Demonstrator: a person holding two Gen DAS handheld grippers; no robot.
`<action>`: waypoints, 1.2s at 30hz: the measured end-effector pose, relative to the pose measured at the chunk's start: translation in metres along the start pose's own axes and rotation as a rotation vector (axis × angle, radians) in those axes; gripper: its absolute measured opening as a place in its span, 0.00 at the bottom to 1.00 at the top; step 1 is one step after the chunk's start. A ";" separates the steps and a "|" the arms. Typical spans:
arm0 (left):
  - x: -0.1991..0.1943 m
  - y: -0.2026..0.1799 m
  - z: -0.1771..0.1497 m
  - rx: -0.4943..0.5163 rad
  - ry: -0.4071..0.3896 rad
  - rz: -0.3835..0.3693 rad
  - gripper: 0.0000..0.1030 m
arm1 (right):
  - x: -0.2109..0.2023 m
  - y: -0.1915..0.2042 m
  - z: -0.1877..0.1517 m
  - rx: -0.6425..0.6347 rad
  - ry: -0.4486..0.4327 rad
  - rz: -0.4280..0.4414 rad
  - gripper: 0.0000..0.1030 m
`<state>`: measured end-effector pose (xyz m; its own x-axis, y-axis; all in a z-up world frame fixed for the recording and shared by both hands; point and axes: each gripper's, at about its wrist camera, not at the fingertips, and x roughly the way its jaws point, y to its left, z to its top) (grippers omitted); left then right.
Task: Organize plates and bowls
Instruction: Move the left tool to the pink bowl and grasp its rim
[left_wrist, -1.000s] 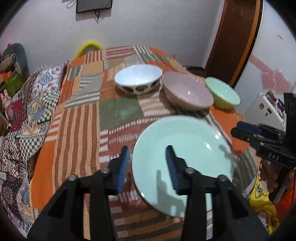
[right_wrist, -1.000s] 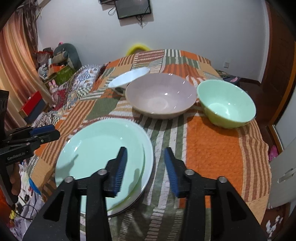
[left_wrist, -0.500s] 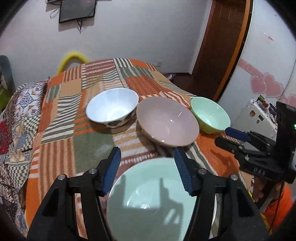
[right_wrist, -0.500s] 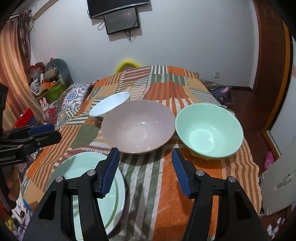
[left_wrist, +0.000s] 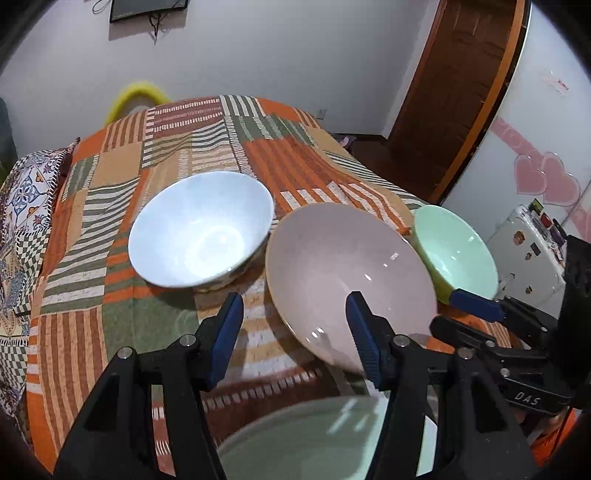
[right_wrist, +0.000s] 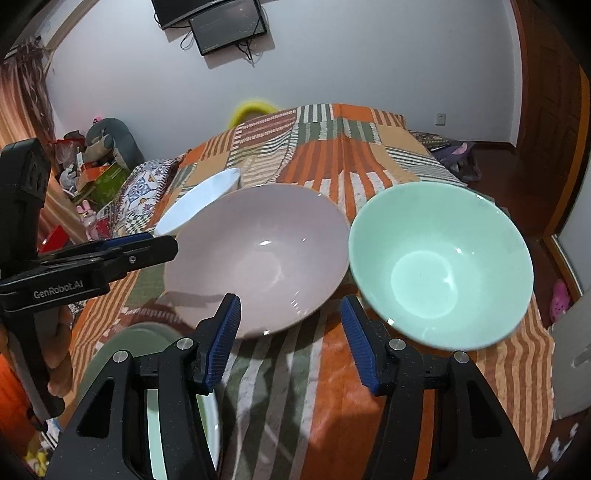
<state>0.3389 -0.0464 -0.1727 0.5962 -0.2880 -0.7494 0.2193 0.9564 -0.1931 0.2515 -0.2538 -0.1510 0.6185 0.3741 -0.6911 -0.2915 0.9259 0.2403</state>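
The right gripper (right_wrist: 290, 341) hangs above a bed's striped patchwork cover (right_wrist: 332, 387), its blue-padded jaws apart with nothing between them. At about twelve o'clock from it sits a wide pink bowl (right_wrist: 258, 254); at two o'clock, a mint green bowl (right_wrist: 439, 266), its rim just beside the pink one's. A white bowl (right_wrist: 199, 203) peeks out behind the pink bowl at eleven o'clock. A pale green plate (right_wrist: 155, 406) lies at seven o'clock, partly under the gripper's frame. The left gripper (right_wrist: 122, 251) reaches in at nine o'clock.
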 end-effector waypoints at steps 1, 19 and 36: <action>0.004 0.001 0.001 0.000 0.003 -0.004 0.48 | 0.001 -0.002 0.001 0.002 0.002 -0.002 0.51; 0.037 0.011 0.002 -0.014 0.086 -0.042 0.17 | 0.018 -0.002 0.002 -0.013 0.062 -0.061 0.35; 0.041 0.006 0.001 0.043 0.073 -0.012 0.17 | 0.028 -0.001 0.005 -0.009 0.096 -0.060 0.34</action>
<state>0.3655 -0.0522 -0.2039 0.5356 -0.2937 -0.7917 0.2597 0.9494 -0.1766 0.2726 -0.2444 -0.1671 0.5627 0.3106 -0.7661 -0.2631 0.9458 0.1903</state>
